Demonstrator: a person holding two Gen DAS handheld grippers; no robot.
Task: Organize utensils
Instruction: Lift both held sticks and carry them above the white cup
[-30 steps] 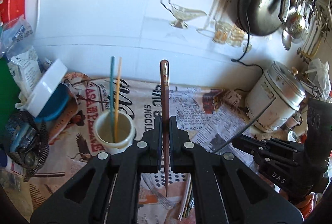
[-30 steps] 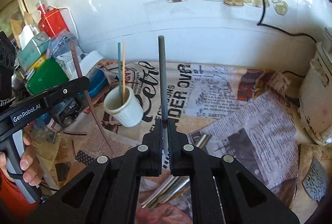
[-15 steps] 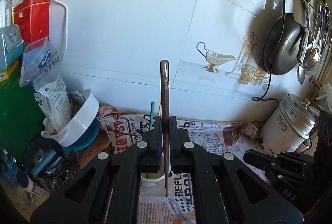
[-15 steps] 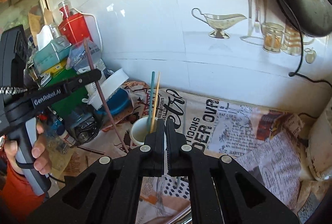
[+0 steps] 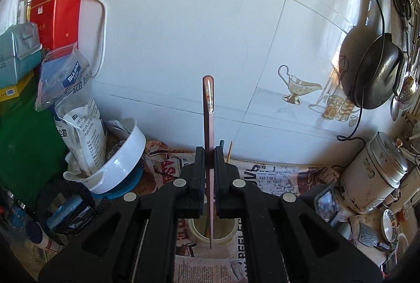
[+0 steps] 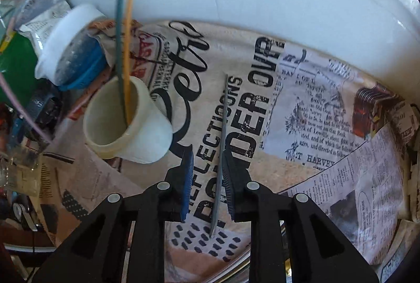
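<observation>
Your left gripper [image 5: 209, 165] clamps the brown chopstick [image 5: 208, 125] above the cup [image 5: 212, 231], but your right gripper [image 6: 207, 170] stands open, so the grey chopstick [image 6: 221, 141] may fall onto the newspaper [image 6: 302, 104].

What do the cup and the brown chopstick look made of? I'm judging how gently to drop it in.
The cup looks like matte cream ceramic or thick plastic: a thick rounded rim, no shine. The brown chopstick, clamped in the left gripper, looks like lacquered wood or glossy plastic: a bright streak runs along it.
</observation>
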